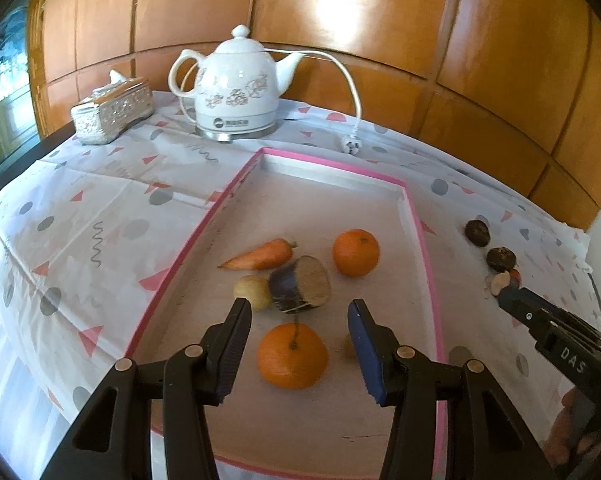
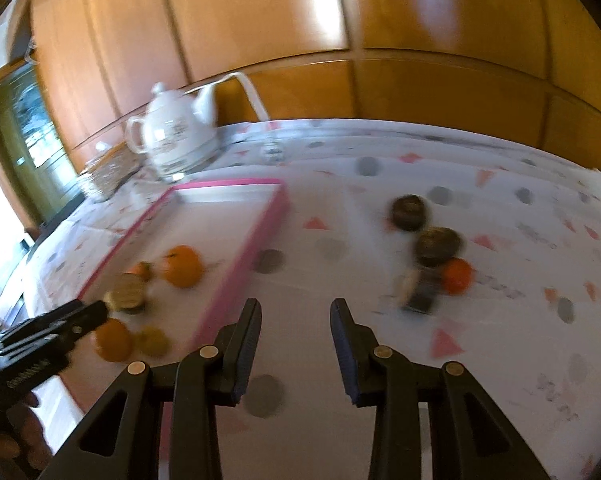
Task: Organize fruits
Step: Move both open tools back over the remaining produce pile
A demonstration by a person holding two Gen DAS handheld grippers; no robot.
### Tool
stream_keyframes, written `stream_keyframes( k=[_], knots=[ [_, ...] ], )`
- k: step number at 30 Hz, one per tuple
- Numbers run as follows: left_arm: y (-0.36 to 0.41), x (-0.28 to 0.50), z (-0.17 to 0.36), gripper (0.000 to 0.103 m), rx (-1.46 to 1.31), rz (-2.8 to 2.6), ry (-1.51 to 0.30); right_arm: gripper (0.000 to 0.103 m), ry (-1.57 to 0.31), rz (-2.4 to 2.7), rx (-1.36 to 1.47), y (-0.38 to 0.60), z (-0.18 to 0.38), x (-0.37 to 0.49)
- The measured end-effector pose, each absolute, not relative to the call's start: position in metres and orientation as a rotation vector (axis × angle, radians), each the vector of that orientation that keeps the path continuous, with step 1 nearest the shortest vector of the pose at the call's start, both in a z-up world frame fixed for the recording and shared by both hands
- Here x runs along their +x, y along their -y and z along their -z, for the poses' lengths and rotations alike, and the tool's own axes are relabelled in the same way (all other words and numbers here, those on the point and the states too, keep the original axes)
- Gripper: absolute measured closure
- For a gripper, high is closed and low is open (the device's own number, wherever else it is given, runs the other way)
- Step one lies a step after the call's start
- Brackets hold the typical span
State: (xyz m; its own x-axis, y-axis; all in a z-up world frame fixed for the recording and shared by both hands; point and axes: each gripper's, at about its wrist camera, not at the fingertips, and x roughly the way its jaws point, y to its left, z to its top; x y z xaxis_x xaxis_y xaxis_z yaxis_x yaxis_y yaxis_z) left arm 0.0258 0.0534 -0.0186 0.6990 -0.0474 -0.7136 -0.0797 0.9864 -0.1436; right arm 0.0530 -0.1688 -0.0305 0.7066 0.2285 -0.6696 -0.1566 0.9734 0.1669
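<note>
A pink-rimmed tray [image 1: 214, 210] holds two oranges, one near [image 1: 292, 356] and one far [image 1: 355, 253], a carrot [image 1: 260, 258], a cut eggplant piece [image 1: 300, 285] and a small potato [image 1: 253, 292]. My left gripper [image 1: 298, 312] is open and empty just above the near orange. On the cloth to the right of the tray lie two dark round fruits [image 2: 408, 207] [image 2: 437, 246], a small orange [image 2: 456, 276] and a dark object [image 2: 420, 294]. My right gripper [image 2: 294, 312] is open and empty over the cloth, left of them. The right wrist view is blurred.
A white kettle [image 1: 236, 88] with its cord and plug [image 1: 350, 145] stands at the back. A silver tissue box [image 1: 112, 110] is at the back left. Wooden panels form the wall behind. The patterned tablecloth [image 1: 100, 208] covers the table.
</note>
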Motion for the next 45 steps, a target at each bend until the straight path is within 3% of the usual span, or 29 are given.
stream_keyframes(
  k=[15,45],
  knots=[
    [-0.023,0.026,0.01,0.052,-0.133,0.073,-0.784,0.067,-0.801,0.079,0.189,0.266,0.052,0.052],
    [0.126,0.08,0.022,0.052,-0.005,0.482,-0.828,0.067,-0.815,0.193,0.158,0.315,0.067,0.061]
  ],
)
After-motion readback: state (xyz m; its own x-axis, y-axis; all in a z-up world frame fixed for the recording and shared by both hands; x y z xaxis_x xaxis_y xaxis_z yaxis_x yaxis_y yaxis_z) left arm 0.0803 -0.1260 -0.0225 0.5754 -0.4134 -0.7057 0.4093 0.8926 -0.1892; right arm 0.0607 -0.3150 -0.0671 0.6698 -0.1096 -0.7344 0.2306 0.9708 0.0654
